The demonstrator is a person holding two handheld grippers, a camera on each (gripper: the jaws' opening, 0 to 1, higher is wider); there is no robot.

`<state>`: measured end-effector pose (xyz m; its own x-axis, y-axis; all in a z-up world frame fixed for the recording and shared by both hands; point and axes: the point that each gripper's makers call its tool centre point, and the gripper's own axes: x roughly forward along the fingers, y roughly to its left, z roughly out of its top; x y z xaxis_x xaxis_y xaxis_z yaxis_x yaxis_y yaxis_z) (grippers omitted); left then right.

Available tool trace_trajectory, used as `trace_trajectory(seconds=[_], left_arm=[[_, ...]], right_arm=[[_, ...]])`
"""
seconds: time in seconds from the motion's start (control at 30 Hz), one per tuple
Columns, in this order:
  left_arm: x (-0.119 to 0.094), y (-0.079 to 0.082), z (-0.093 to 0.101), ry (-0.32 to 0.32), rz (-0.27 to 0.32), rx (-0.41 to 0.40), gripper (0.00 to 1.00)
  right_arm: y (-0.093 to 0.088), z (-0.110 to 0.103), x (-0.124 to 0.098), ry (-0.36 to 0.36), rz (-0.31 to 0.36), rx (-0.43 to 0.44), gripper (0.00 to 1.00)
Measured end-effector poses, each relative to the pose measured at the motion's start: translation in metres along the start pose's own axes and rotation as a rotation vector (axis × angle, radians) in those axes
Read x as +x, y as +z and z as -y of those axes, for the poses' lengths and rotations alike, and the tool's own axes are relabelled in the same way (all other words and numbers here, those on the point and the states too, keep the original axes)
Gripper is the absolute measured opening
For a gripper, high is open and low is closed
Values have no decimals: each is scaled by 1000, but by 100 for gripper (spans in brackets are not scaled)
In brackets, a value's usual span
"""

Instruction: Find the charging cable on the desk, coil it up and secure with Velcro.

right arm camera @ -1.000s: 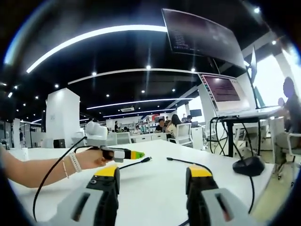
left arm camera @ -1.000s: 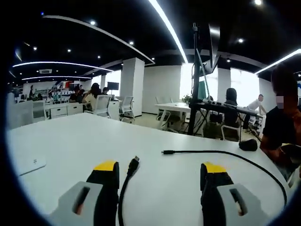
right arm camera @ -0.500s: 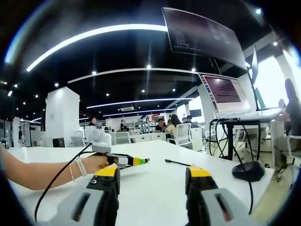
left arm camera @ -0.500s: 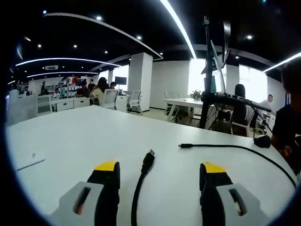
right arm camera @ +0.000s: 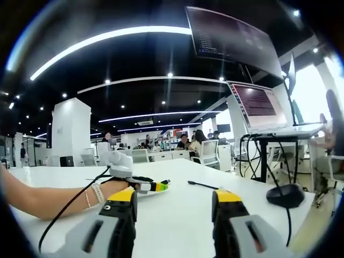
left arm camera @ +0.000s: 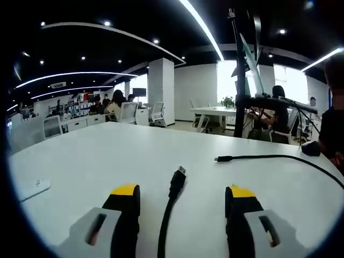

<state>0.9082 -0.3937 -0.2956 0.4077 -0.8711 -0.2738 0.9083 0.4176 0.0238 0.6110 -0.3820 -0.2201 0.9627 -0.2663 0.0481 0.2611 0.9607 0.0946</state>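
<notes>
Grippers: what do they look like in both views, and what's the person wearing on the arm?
Both the left gripper and the right gripper have two black jaws with yellow tips on grey bases with dark oval slots. Seen in the right gripper view, the left gripper has a white body, a yellow and green tip and a black lead trailing back. The bare forearm shows no sleeve; a light wristband sits at the wrist.
</notes>
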Motion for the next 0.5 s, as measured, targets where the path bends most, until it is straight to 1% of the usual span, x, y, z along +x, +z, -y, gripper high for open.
trace_trajectory(seconds=[0.13,0.37,0.5], left_arm=[[4,-5,-2,0,-49,7,64],[12,-5,-1,-22,-72,18,64],[17,-7,1,-59,-76,-8,62]], right_arm=[[-1,-2,2,6,-6,-2,57],[-2,-3,5,3,-8,-2,57],[-4,-4,6,9,-13,-1,57]])
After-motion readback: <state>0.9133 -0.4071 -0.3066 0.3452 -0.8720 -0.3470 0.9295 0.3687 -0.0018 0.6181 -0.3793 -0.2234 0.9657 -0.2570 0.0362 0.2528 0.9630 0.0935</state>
